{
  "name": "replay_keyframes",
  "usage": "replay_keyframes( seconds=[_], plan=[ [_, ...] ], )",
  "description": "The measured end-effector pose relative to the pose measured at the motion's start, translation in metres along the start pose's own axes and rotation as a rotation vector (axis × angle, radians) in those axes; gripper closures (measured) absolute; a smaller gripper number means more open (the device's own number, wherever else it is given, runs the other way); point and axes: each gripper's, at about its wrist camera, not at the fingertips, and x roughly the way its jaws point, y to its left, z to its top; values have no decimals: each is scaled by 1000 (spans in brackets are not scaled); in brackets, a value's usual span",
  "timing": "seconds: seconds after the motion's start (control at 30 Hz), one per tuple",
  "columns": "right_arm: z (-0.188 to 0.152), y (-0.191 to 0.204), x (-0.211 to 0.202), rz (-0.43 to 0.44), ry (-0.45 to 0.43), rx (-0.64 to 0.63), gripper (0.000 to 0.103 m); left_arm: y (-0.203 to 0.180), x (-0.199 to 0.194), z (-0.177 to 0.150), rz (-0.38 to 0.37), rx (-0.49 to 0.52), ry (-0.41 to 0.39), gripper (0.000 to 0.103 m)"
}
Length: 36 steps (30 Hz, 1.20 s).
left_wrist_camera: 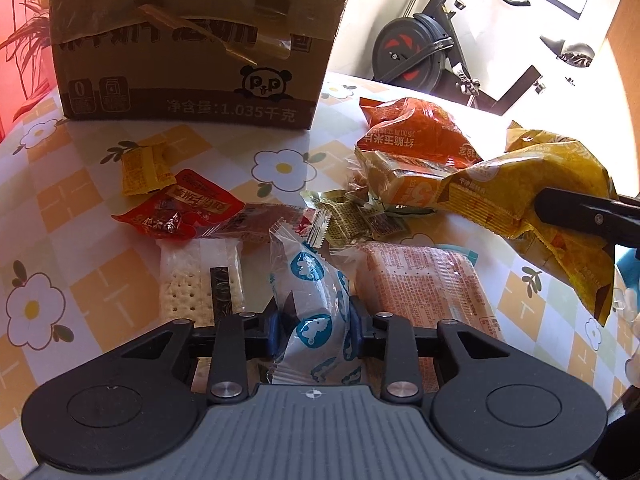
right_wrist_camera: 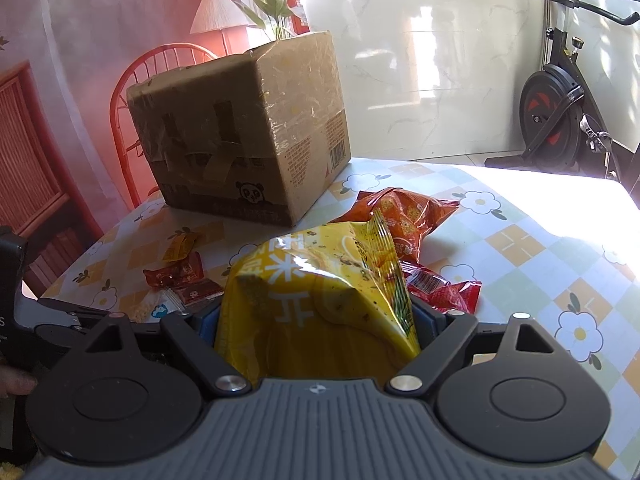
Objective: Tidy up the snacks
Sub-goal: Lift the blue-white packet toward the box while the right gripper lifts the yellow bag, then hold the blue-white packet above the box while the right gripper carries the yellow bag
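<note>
My left gripper (left_wrist_camera: 316, 320) is clenching a white packet (left_wrist_camera: 312, 300) with blue prints, lying amid loose snacks mid-tabletop (left_wrist_camera: 80, 200). My right gripper (right_wrist_camera: 316, 320) is grasping a yellow bag (right_wrist_camera: 320, 300), jaws spread wide. A box (right_wrist_camera: 240, 136) is standing toward the far edge.

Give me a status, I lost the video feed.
Left gripper shut on blue-print packet. Right gripper shut on yellow bag. Loose snacks crowd both; cardboard box behind.
</note>
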Motion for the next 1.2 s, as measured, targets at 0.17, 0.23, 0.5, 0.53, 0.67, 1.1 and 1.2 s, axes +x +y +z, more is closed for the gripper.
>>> replay_keyframes(
  seconds=[0.17, 0.23, 0.5, 0.53, 0.67, 1.1, 1.2],
  plan=[
    [4, -2, -3, -7, -20, 3, 15, -2, -24, 8, -4, 7, -91, 70],
    [8, -1, -4, -6, -29, -2, 15, -1, -33, 14, 10, 3, -122, 70],
    [38, 10, 2, 8, -74, -50, 15, 9, -74, 54, 126, 26, -274, 69],
    [42, 12, 1, 8, -87, -58, 15, 11, -79, 60, 138, 32, -292, 69],
    [64, 19, -5, 22, -142, -69, 15, 16, -94, 82, 157, 50, -341, 69],
    [122, 32, -26, -1, -248, -121, 15, 21, -127, 129, 152, 60, -479, 69],
    [133, 34, -27, -5, -265, -118, 15, 23, -133, 138, 151, 58, -500, 69]
  ],
)
